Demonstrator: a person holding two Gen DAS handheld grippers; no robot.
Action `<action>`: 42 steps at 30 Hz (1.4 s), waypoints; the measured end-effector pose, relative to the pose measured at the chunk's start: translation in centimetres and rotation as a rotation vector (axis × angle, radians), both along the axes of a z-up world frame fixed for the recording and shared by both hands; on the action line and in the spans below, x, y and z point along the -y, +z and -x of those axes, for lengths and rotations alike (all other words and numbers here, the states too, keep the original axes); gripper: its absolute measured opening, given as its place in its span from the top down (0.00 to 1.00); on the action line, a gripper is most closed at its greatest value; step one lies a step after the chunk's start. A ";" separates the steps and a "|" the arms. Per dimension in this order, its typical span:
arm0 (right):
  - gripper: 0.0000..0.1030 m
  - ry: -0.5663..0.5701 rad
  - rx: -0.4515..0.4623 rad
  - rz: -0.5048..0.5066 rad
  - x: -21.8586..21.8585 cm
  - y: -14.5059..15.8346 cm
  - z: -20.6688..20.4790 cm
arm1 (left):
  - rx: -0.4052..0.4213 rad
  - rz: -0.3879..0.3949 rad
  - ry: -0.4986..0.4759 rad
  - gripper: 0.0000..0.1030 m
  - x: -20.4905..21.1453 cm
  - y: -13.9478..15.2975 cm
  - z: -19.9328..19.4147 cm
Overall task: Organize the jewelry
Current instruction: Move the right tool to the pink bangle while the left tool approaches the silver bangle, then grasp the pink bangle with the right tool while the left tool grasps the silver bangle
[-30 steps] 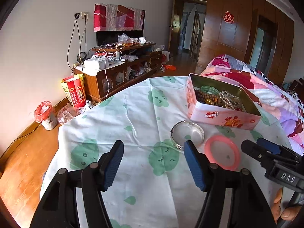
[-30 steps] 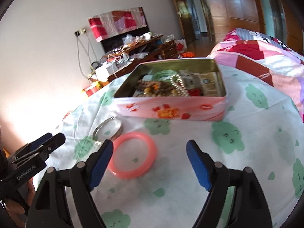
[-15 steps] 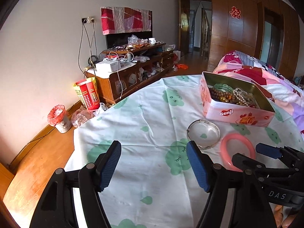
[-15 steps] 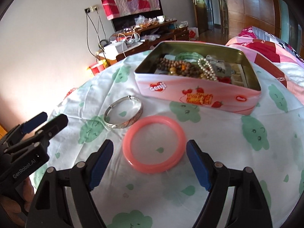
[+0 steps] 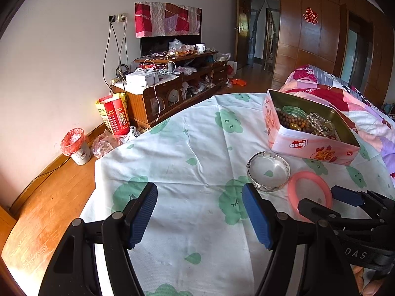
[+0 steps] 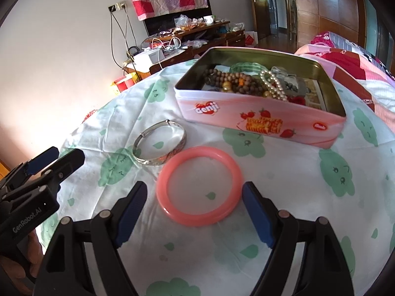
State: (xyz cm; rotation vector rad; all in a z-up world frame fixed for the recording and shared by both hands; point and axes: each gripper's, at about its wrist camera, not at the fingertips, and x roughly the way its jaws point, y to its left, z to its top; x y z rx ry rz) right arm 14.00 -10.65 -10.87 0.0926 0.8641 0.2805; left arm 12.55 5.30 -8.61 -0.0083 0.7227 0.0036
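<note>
A pink bangle [image 6: 200,151] lies flat on the cloth, and the open right gripper [image 6: 193,197] has its blue pads on either side of the near half without touching it. A silver bangle [image 6: 148,160] rests just left of the pink one. Behind both stands an open pink tin [image 6: 259,123] holding wooden beads [image 6: 229,81], pearls [image 6: 271,83] and a green bangle [image 6: 244,66]. The left gripper [image 5: 200,197] is open over bare cloth. The silver bangle [image 5: 269,187] sits just past its right fingertip, with the pink bangle [image 5: 308,174] and tin [image 5: 311,148] further right.
A white cloth with green clouds [image 5: 185,148] covers the round table. A quilted bed [image 5: 345,98] borders it on the right. Wooden floor, a red-lined bin [image 5: 74,145] and a cluttered cabinet [image 5: 172,91] lie off the left and far edges.
The right gripper has come forward and down, so the pink bangle now lies between its tips instead of off to the left. The left gripper has only turned slightly.
</note>
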 end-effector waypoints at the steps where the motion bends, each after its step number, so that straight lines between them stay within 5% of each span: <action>1: 0.19 0.002 -0.002 0.007 -0.2 -0.1 -0.1 | -0.002 -0.002 0.001 0.31 0.0 0.0 0.0; 19: 0.13 0.018 -0.005 0.197 -2.6 -0.8 -0.5 | -0.024 -0.005 0.003 0.31 0.1 -0.4 -0.4; 31: 0.20 0.004 0.011 0.144 -1.8 -0.4 0.0 | -0.050 0.007 -0.021 0.31 0.3 -0.8 -0.6; 36: 0.20 -0.082 0.076 0.047 0.8 0.7 0.9 | -0.070 0.007 -0.058 0.31 0.9 -1.0 -0.8; 42: 0.20 -0.188 0.138 0.096 2.4 1.7 1.0 | -0.058 0.051 -0.164 0.31 2.5 -0.3 -1.8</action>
